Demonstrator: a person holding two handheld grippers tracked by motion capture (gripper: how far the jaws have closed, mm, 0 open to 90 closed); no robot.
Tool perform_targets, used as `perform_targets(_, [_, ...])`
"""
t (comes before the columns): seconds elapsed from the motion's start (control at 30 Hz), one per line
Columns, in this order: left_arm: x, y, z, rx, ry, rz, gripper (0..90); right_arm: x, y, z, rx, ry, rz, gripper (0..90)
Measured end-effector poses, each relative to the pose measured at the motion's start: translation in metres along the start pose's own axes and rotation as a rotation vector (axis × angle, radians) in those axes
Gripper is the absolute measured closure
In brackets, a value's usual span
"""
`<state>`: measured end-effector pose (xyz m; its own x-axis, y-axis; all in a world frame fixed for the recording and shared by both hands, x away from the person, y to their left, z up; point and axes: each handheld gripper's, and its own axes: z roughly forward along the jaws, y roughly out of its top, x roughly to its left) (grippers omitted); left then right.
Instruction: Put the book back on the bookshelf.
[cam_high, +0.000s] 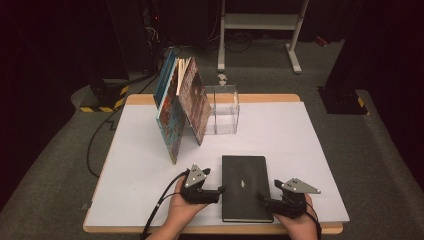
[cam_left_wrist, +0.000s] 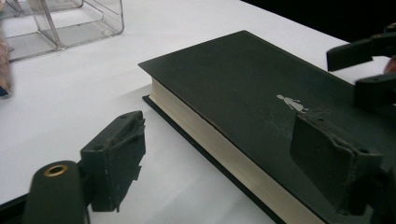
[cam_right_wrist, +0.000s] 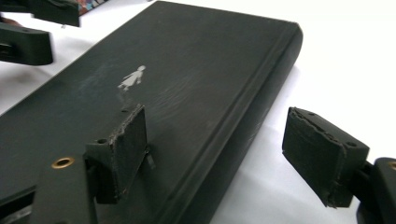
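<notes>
Claws (cam_high: 222, 190) (both open) — flanking black book (cam_high: 245, 187)

Dim room, grey carpet (cam_high: 60, 165), white metal stand (cam_high: 260, 22) behind.

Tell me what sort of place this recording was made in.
Probably a lab or studio set up for recording: a white-topped wooden table on grey carpet in a dark room, black cables on the floor, and a white metal stand behind.
</notes>
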<state>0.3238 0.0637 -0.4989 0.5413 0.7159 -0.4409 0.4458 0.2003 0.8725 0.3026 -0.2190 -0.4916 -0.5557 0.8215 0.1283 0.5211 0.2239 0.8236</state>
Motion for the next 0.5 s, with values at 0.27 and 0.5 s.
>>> perform_targets(0.27, [-0.004, -0.005, 0.007, 0.014, -0.024, -0.017, 14.7, 0.007, -0.003, 0.004, 0.003, 0.061, 0.034, 20.1])
perform_targets(0.5, [-0.007, -0.01, 0.014, 0.058, -0.029, -0.037, 14.5, 0.005, -0.003, 0.007, 0.018, 0.082, 0.063, 17.7])
